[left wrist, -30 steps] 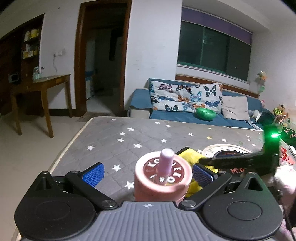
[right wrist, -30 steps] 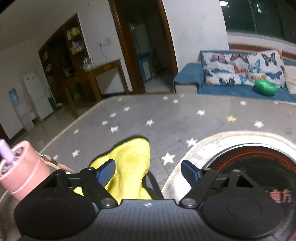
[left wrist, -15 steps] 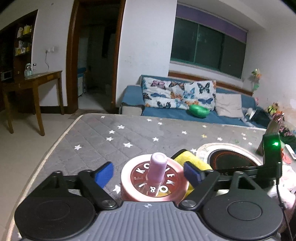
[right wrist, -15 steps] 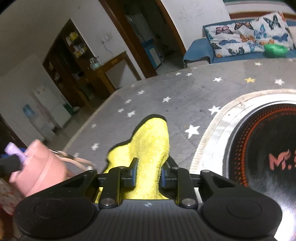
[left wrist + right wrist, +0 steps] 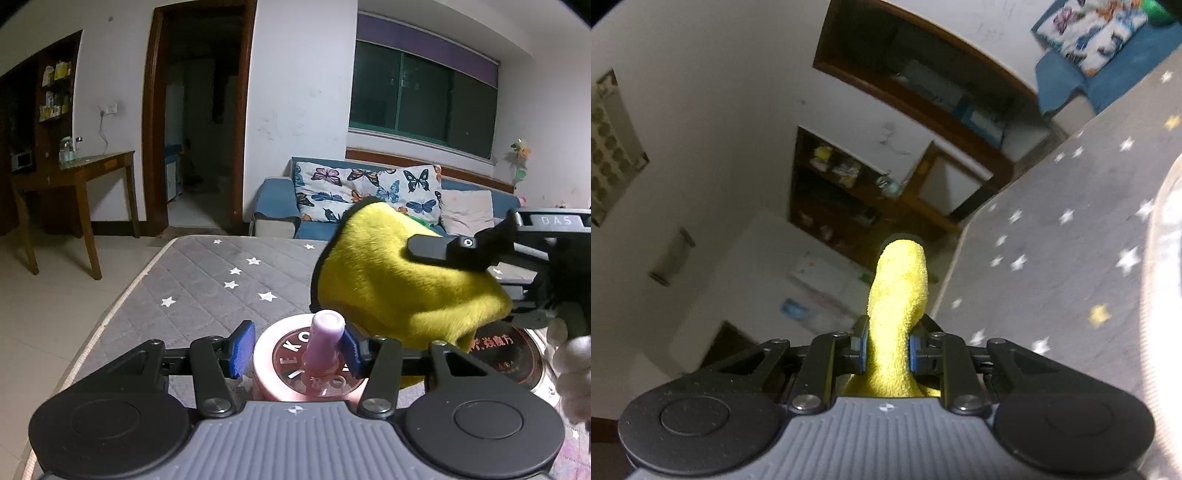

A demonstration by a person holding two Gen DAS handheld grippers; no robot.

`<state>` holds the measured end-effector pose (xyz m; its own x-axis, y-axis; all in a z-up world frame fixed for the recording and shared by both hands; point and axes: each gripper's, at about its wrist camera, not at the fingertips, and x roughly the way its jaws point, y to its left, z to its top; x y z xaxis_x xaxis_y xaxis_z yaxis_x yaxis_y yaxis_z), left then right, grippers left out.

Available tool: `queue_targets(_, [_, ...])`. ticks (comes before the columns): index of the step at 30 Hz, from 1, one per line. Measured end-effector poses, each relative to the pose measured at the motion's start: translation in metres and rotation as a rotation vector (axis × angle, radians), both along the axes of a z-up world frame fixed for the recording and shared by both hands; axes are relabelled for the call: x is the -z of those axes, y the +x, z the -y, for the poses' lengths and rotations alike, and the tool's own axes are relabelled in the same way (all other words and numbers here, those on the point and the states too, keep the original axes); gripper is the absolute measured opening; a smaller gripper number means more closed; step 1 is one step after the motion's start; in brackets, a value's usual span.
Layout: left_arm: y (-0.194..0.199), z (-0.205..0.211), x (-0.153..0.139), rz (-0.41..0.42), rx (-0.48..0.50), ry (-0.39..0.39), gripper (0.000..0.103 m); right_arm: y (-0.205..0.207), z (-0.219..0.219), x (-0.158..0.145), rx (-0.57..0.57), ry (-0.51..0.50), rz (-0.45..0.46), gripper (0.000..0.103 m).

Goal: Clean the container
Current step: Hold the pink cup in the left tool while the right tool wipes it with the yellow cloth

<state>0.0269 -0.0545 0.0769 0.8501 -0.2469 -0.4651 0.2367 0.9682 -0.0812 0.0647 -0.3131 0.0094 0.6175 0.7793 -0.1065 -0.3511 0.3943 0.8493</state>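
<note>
Grey star-print quilting covers the tabletop (image 5: 207, 280), with a blue sofa (image 5: 275, 192) beyond its far edge and a butterfly cushion (image 5: 369, 188) resting on that sofa. A round black-and-red cooker plate (image 5: 513, 354) lies on the tabletop right of the pink container. The yellow cloth (image 5: 399, 288) hangs bunched just above and right of the container, lifted clear of the tabletop. The right tool (image 5: 886, 349) is clamped on this cloth, its blue pads pressed into the folds. The left tool (image 5: 293, 349) has closed on the pink container (image 5: 291, 373), pads gripping its rim; the container's lilac spout (image 5: 327, 341) points up beside the right pad.
</note>
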Motion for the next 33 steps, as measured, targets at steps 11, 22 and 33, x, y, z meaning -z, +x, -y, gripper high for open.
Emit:
queue_targets(11, [0.002, -0.008, -0.002, -0.005, 0.011, -0.016, 0.053, 0.037, -0.012, 0.055, 0.027, 0.000, -0.156, 0.018])
queue_targets(22, [-0.001, 0.002, -0.005, 0.008, -0.024, 0.027, 0.053, 0.039, -0.053, 0.065, 0.025, -0.446, -0.116, 0.018])
queue_targets(33, [-0.012, 0.014, -0.005, 0.039, -0.061, 0.108, 0.053, -0.007, -0.050, 0.061, -0.002, -0.413, -0.130, 0.016])
